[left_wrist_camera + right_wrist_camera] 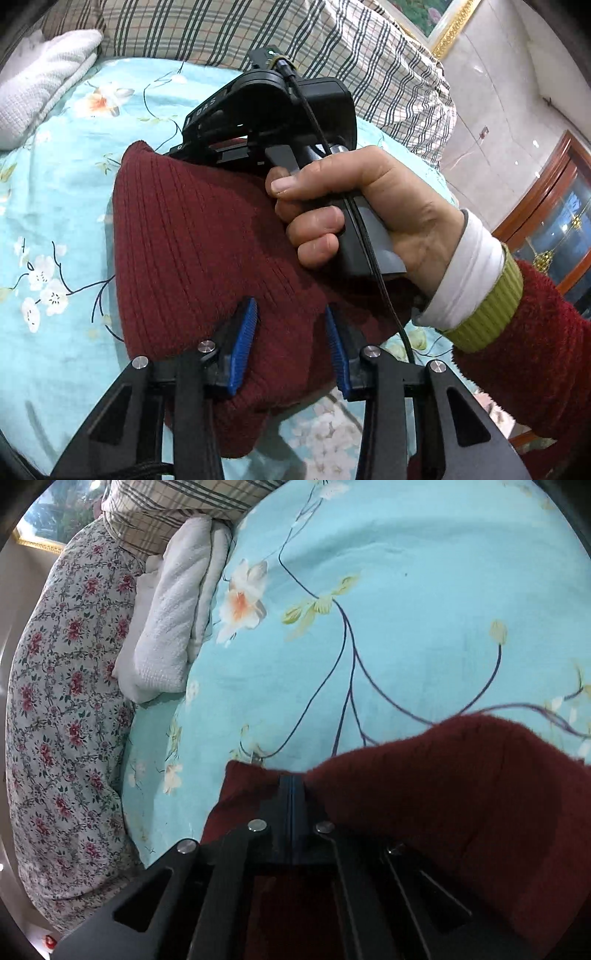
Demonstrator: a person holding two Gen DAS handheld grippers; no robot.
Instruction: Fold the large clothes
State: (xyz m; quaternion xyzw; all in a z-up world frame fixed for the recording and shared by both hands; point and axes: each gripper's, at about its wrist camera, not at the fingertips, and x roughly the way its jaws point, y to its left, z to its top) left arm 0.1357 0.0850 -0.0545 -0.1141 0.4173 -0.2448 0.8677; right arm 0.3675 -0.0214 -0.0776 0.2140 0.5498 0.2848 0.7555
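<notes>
A dark red ribbed knit sweater lies bunched on a light blue floral bedsheet. My left gripper is open, its blue pads spread just above the sweater's near part. The right gripper's body, held in a hand, shows in the left wrist view at the sweater's far edge. In the right wrist view my right gripper is shut on an edge of the red sweater, which drapes over its right side.
A folded white towel lies at the sheet's edge, also in the left wrist view. A plaid quilt lies behind. A floral cover runs along the left. A wooden cabinet stands at right.
</notes>
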